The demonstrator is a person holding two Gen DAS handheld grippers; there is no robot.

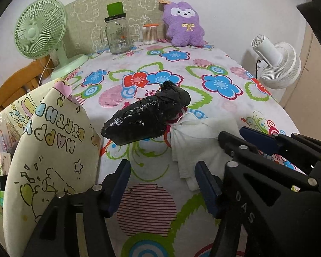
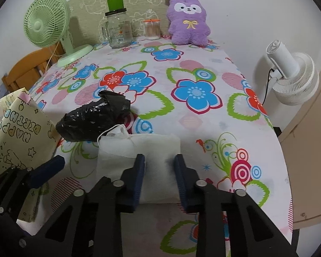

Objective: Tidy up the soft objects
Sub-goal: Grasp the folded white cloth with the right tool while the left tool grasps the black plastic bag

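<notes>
Black tongs with blue pads filled the bottom of both views, each pair tilted steeply down toward the table (image 1: 203,68) with its flowered cloth. In the right wrist view, the right gripper (image 2: 159,177) sat at six o'clock, its two fingers (image 2: 137,177) drawn in against a white cloth pouch (image 2: 156,150) with the pouch between them; it looked clenched on the fabric, though whether the pads truly bit into it was hard to tell from this angle. No earlier view was at hand to compare.

The left gripper (image 1: 162,186) hung at six o'clock in its own view, released, its fingers standing apart over bare cloth with nothing between them. The same pouch (image 1: 194,141) lay at about four o'clock from centre there, with the right tongs reaching in over it.

One black plastic bundle (image 1: 145,120) lay near the middle of the table, touching the pouch's drawstring end. One cream gift bag (image 1: 53,150) printed with birthday lettering stood at nine o'clock, just beside the left tongs.

At the far edge, around twelve o'clock, stood one purple plush toy (image 1: 183,24), one glass jar (image 1: 117,35) with a green cup on its lid, and one small tub of cotton swabs (image 1: 149,34). Two fans were counted: one green fan (image 1: 39,30) at ten o'clock on the table, one white fan (image 1: 278,64) at two o'clock beside it.
</notes>
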